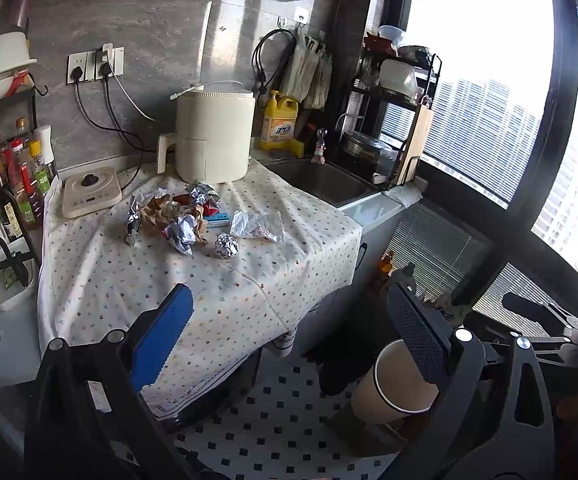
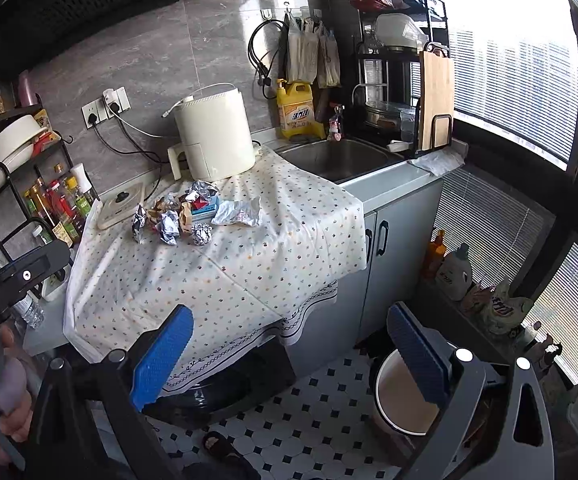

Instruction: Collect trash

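Note:
A heap of crumpled trash (image 1: 173, 216) lies on the dotted tablecloth (image 1: 193, 280): brown paper, foil wrappers, a foil ball (image 1: 226, 245) and a white wrapper (image 1: 258, 225). It also shows in the right wrist view (image 2: 177, 216), with the foil ball (image 2: 202, 234) and the white wrapper (image 2: 238, 212). A round bin (image 1: 393, 384) stands on the floor at the lower right, also in the right wrist view (image 2: 403, 392). My left gripper (image 1: 293, 340) is open and empty, held back from the table. My right gripper (image 2: 289, 356) is open and empty too.
A cream air fryer (image 1: 213, 136) and a flat cream appliance (image 1: 89, 196) stand behind the trash. A sink (image 1: 321, 180), a yellow detergent bottle (image 1: 281, 120) and a dish rack (image 1: 393, 112) are to the right. Sauce bottles (image 1: 21, 172) fill the left. Bottles (image 2: 453, 268) line the window sill.

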